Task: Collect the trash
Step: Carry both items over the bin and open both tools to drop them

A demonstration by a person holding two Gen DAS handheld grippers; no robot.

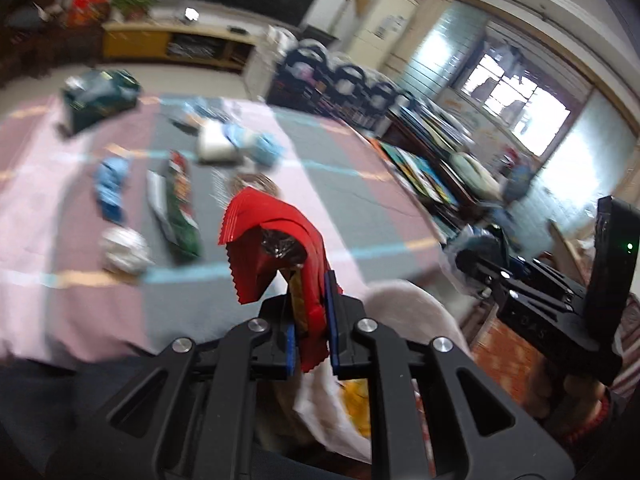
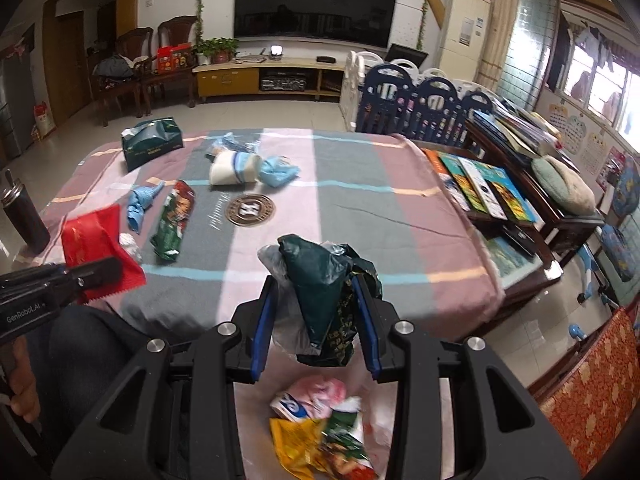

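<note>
My left gripper [image 1: 311,312] is shut on a red snack wrapper [image 1: 276,236] and holds it above the table's near edge; it also shows in the right wrist view [image 2: 100,248]. My right gripper [image 2: 316,320] is shut on a dark green wrapper [image 2: 320,280] with clear plastic, over the near edge. On the striped tablecloth [image 2: 360,208] lie a green snack bag [image 2: 174,220], a blue crumpled wrapper [image 2: 140,204], a white crumpled ball [image 2: 130,246], a white and blue packet [image 2: 236,170] and a green tissue pack [image 2: 152,142].
Below my right gripper several wrappers [image 2: 320,428] lie in a light bag or bin. A dark tumbler [image 2: 24,216] stands at the table's left edge. Books [image 2: 480,188] lie on a wooden bench at the right. A red patterned seat [image 2: 592,392] is at bottom right.
</note>
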